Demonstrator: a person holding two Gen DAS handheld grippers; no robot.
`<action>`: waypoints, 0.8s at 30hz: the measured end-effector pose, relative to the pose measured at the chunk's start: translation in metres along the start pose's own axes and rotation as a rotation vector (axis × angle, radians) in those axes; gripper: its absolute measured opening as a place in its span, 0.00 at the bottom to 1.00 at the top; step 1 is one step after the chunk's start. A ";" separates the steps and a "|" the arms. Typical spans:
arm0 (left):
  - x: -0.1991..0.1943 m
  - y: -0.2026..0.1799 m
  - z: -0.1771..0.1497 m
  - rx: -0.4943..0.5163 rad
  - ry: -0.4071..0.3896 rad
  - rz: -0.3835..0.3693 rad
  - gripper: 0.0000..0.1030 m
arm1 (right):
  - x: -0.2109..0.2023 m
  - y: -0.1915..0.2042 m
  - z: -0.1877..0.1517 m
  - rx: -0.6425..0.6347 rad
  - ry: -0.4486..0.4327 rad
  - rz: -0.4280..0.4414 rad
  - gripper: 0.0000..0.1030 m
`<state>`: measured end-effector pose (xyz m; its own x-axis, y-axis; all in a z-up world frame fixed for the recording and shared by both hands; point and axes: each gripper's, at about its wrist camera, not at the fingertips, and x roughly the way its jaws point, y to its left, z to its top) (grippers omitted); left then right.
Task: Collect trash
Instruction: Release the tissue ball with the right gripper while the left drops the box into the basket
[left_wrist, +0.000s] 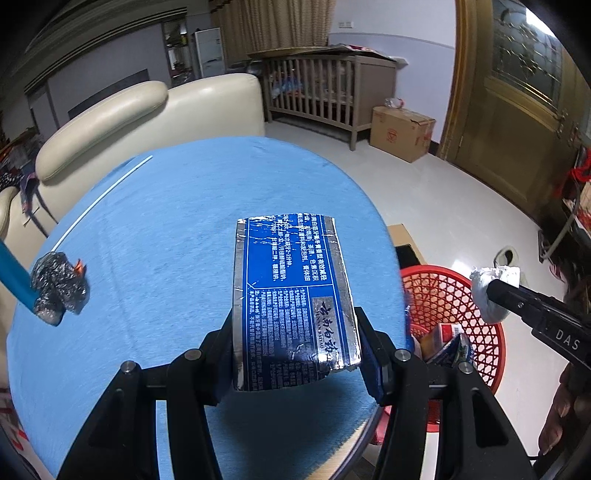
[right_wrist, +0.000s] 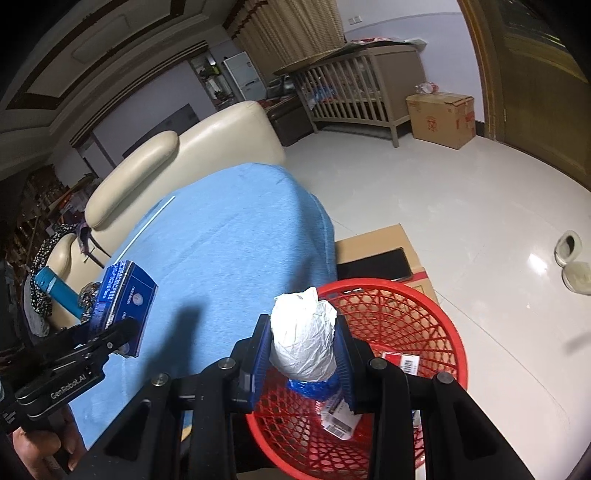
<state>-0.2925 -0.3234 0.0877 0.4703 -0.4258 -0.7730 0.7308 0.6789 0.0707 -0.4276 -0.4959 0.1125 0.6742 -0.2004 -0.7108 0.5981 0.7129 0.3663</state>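
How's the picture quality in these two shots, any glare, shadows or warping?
Left wrist view: heavy fisheye bending with dark corners, foil glints on the blue box, slight blur on the red basket rim. Right wrist view: same warping, ceiling-light glare on the floor, a dark shadow on the blue cloth.

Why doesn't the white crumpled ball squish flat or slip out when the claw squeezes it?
The white crumpled ball looks like scrunched paper or plastic, so it is probably light and springy. Its wrinkly surface likely grips the right claw pads, and it bulges rather than flattens. Dropped, it would probably tumble softly into the red basket.
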 end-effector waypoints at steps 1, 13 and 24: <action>0.000 -0.003 0.000 0.006 0.002 -0.004 0.57 | 0.000 -0.002 0.000 0.003 0.000 -0.003 0.34; 0.000 -0.030 0.002 0.072 0.000 -0.050 0.57 | -0.005 -0.040 -0.010 0.048 0.017 -0.064 0.34; 0.005 -0.063 -0.001 0.142 0.015 -0.094 0.57 | 0.011 -0.055 -0.010 0.079 0.045 -0.070 0.35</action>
<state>-0.3367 -0.3675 0.0786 0.3904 -0.4736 -0.7895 0.8343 0.5446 0.0858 -0.4574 -0.5304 0.0788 0.6105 -0.2159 -0.7620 0.6763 0.6429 0.3596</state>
